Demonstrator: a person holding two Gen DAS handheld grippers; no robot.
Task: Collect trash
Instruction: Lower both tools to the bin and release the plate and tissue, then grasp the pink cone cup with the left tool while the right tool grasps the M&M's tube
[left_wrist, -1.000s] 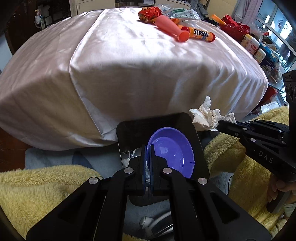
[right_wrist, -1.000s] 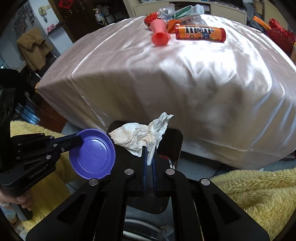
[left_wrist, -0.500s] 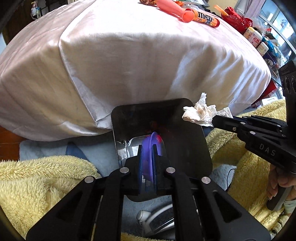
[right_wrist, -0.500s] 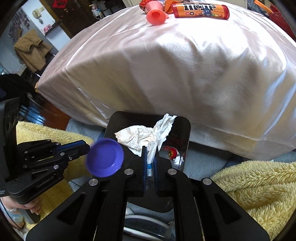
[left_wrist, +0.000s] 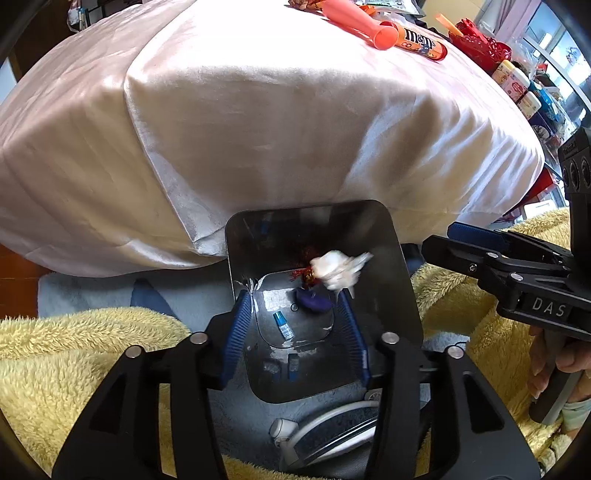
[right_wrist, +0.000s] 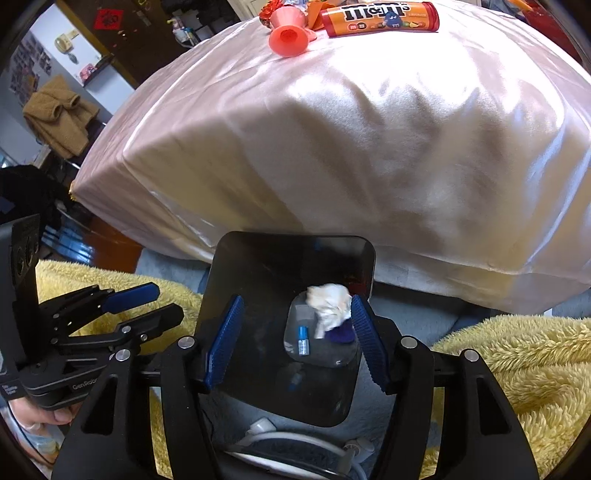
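We hold both tools over the black bin (left_wrist: 391, 258), which stands on the floor just in front of the cloth-covered counter (left_wrist: 258, 129). The left hand-held gripper (left_wrist: 295, 328) has just been opening and stands released, with nothing pressed between its blue pads; the right hand-held gripper (right_wrist: 295, 339) has likewise just been opening and grips nothing. The crumpled tissue (right_wrist: 330, 308) looks blurred and seems to be dropping inside the bin, above the purple dish (left_wrist: 314, 301) that already lies at the bottom next to a small blue tube (left_wrist: 283, 325). More trash waits at the far edge of the counter: an orange cone (right_wrist: 290, 31) and an orange candy tube (right_wrist: 380, 18). We judge the main risk lies in that far reach: the satin cloth looks slippery, so a careless pinch could roll the candy tube away or drag the cloth.
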